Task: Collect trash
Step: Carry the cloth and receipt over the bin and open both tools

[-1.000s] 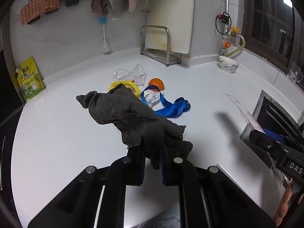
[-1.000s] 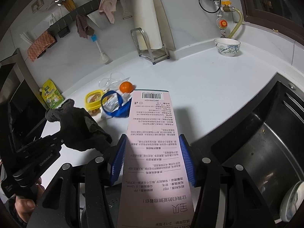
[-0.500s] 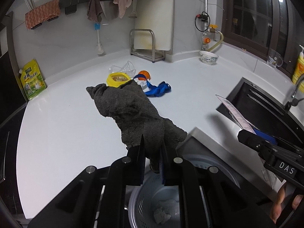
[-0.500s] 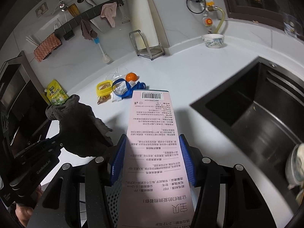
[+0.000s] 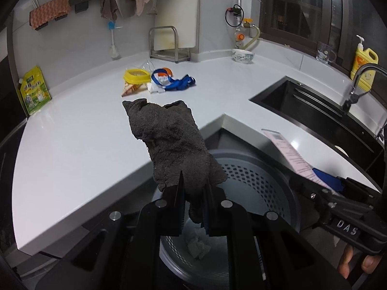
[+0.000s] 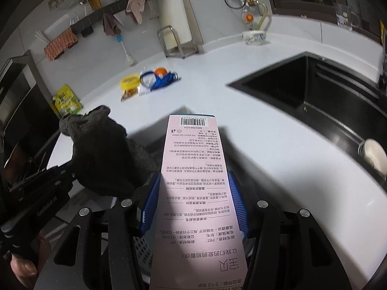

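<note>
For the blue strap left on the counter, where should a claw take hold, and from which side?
Probably the bunched right-hand tail of the blue strap, approached from the open counter on its right. That end lies clear, while its looped end sits against the yellow tub and wrappers.

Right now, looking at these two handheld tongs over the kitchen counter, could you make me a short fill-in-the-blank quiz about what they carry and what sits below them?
1. The left tongs are shut on a dark grey ____.
2. The right tongs grip a pink printed ____ with a barcode at its far end.
3. Below both tongs stands a perforated grey ____ holding a crumpled tissue.
4. The yellow container on the white countertop sits beside a ____ strap.

Missing words: cloth; box; bin; blue
</note>
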Demonstrator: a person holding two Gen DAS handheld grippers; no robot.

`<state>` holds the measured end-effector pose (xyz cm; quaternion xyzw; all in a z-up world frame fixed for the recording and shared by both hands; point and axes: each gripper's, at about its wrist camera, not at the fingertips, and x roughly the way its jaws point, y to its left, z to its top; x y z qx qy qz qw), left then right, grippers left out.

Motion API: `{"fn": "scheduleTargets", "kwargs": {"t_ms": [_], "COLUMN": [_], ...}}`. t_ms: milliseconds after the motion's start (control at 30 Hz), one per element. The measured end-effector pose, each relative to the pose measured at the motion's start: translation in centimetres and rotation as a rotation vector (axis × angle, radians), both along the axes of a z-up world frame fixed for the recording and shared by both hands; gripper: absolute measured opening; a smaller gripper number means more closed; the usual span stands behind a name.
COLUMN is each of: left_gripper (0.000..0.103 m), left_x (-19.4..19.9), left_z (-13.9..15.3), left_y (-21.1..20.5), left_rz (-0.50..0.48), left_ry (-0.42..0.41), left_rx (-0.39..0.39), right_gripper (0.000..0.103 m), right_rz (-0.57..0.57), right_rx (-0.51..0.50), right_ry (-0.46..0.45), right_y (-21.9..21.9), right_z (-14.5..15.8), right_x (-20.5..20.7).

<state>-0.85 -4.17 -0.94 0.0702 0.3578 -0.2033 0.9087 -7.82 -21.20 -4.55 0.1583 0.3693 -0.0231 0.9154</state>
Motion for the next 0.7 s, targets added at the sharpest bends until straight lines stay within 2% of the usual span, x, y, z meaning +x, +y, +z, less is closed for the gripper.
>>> {"fn": "scheduleTargets", "kwargs": {"t_ms": [400,700], "left_gripper": [0.012,0.012], "left_x": [-1.4,-1.1], "left_z": [-4.8,-6.1], "left_y": [-1.2,-0.7], "left_rz": [-0.065,-0.050], "left_ry": [0.076,0.108], "left_rx": [0.065,0.076], "right_gripper": [0.053,0.053], "right_rz": [-0.012,-0.008], "right_rx": [0.003,0.062], "right_ry": [0.082,0.104], "right_y": [1.4,1.5], "right_z": [-4.0,-5.8], "right_x": [-1.1,-0.5]}}
